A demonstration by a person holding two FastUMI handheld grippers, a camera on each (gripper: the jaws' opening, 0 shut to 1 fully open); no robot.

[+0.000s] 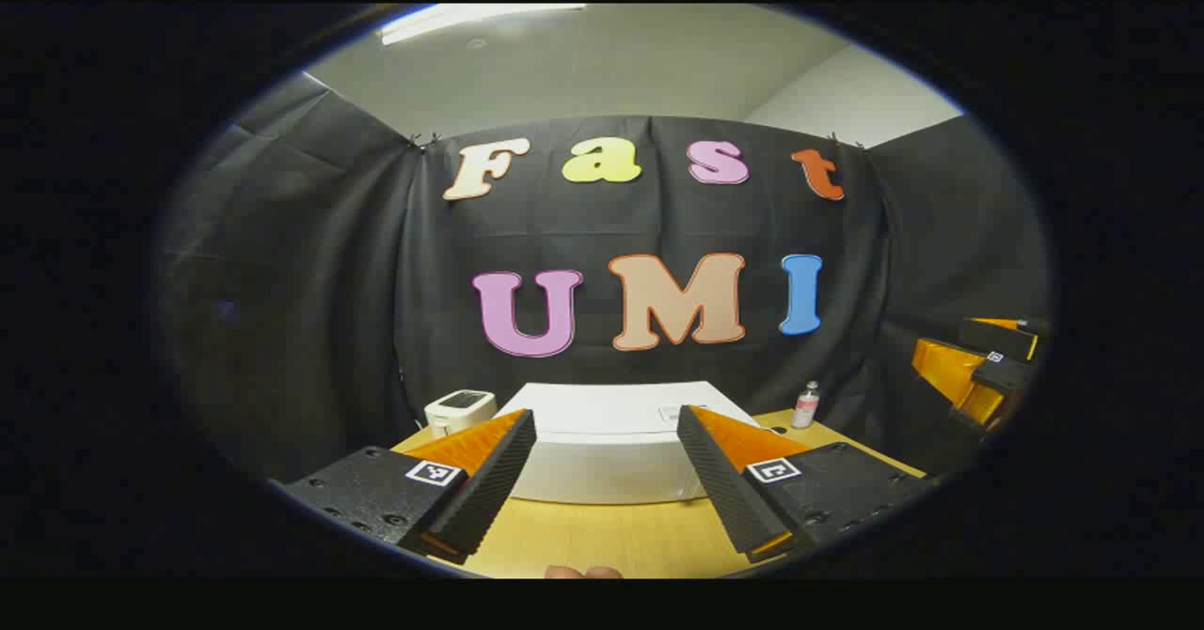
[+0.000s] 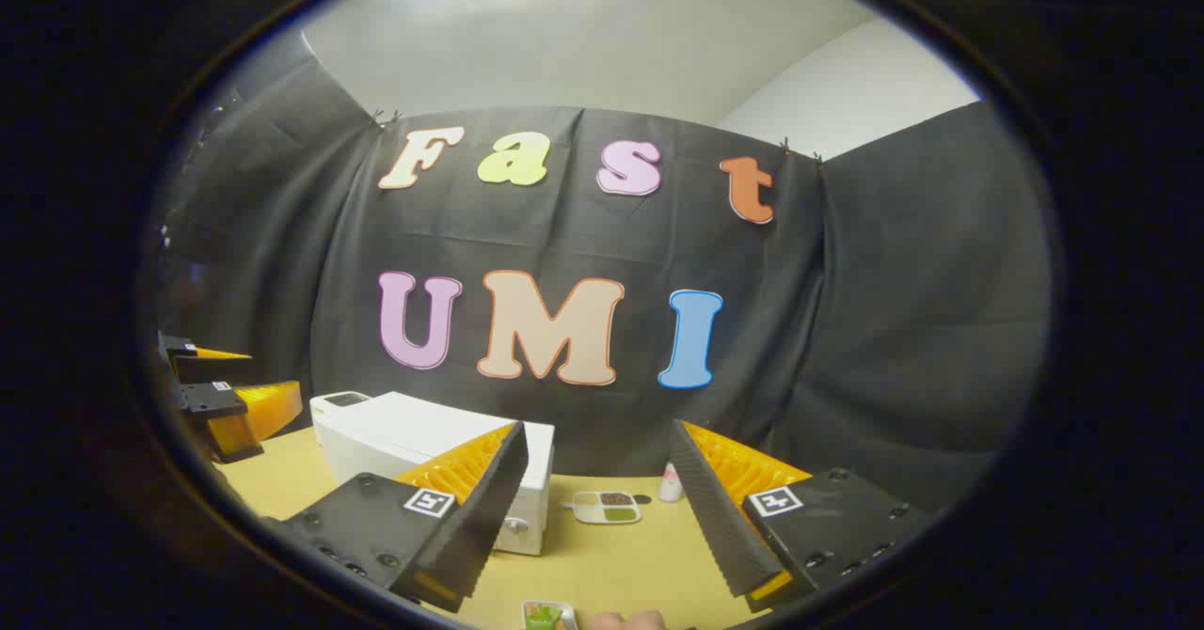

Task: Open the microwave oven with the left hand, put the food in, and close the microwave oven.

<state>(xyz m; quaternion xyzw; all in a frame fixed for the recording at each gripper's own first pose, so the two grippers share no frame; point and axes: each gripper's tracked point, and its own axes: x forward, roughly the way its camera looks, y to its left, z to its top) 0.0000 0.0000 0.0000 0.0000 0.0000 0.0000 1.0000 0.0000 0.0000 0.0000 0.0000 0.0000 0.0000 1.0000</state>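
White microwave [image 1: 611, 447] sits shut on the desk [image 1: 602, 536]; the left hand-held gripper [image 1: 607, 480] and right hand-held gripper [image 2: 602, 508] both hover open, empty.

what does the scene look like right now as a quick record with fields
microwave oven: white, on the table, door looks closed
table: light wood
left gripper: open, empty, facing the microwave oven
right gripper: open, empty
food tray: compartmented, right of the microwave oven
small bottle: upright near the back wall
white device: left of the microwave oven
task stage: not begun
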